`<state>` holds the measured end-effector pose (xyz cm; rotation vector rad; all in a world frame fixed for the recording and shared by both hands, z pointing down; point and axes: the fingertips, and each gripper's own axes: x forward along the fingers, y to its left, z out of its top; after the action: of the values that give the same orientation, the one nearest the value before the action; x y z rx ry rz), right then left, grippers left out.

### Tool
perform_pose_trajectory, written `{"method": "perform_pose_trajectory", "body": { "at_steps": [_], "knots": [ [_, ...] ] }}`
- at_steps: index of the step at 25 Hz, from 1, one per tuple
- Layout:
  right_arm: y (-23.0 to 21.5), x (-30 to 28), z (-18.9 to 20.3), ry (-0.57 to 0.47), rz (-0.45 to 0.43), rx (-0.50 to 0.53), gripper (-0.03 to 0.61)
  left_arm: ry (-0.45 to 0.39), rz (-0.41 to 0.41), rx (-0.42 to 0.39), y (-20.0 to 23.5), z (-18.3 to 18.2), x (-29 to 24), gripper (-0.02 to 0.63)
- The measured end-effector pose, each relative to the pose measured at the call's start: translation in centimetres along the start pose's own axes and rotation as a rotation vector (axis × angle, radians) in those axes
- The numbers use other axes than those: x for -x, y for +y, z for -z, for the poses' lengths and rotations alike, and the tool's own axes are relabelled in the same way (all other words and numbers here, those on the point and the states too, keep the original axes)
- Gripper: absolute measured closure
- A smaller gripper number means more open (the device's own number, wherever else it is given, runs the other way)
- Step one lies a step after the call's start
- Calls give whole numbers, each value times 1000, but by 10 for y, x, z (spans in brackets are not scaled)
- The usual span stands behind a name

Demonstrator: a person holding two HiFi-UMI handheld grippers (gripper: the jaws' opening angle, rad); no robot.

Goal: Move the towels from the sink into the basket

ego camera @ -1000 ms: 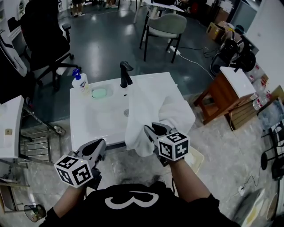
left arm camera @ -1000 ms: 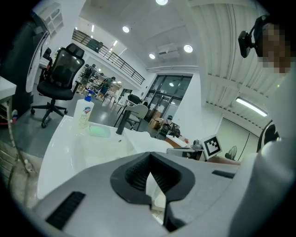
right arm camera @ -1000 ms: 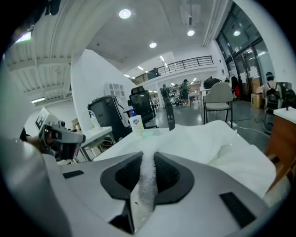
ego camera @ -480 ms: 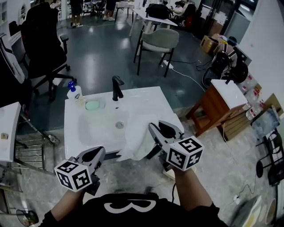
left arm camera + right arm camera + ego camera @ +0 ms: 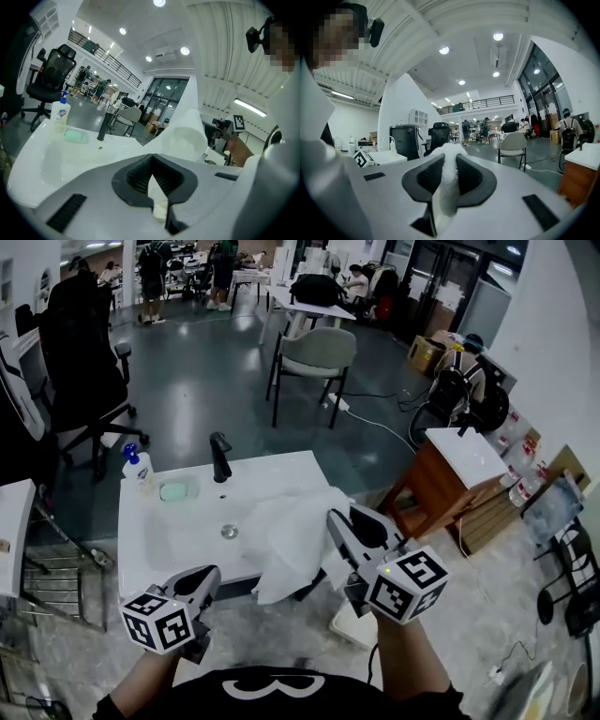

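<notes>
Where jaws of right tool (image 5: pixel 351 521) nip nearly together, grips a fold of white towel (image 5: pixel 281 542), bunched cloth hanging over front right part of sink (image 5: pixel 155 538). Holds left tool (image 5: pixel 202 574) closed, empty, just before sink's front edge.

The left gripper (image 5: pixel 204 576) sits at the lower left of the head view, pointing up-right, its jaws together on nothing. The right gripper (image 5: pixel 345 519) is right of centre and higher, pointing up-left, its jaws pinched on a fold of towel (image 5: pixel 281 540). Both forearms (image 5: pixel 410 662) enter from the bottom edge.
</notes>
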<state>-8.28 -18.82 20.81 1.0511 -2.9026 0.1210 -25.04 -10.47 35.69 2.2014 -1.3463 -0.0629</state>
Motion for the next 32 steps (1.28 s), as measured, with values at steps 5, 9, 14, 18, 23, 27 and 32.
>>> {"method": "perform_pose_trajectory", "body": {
  "at_steps": [5,9,14,18,23,27,32],
  "knots": [
    [-34,43,-37,-70,24,29,508,-4,35,-30,-41,-3,-33,609],
    [-66,83,-61,-114,68,67,508,-1,69,-59,-76,-5,-62,609],
    [-105,138,-86,-178,143,100,508,26,117,-94,-116,0,-99,609],
    [-135,181,-97,-209,223,126,508,54,162,-119,-145,6,-128,609],
    [-173,232,-92,-205,337,140,508,93,224,-141,-181,18,-164,609],
    [-211,270,-64,-154,422,121,508,138,269,-152,-209,36,-197,609],
    [-263,311,-1,-52,513,52,508,197,302,-159,-236,61,-239,609]
  ]
}}
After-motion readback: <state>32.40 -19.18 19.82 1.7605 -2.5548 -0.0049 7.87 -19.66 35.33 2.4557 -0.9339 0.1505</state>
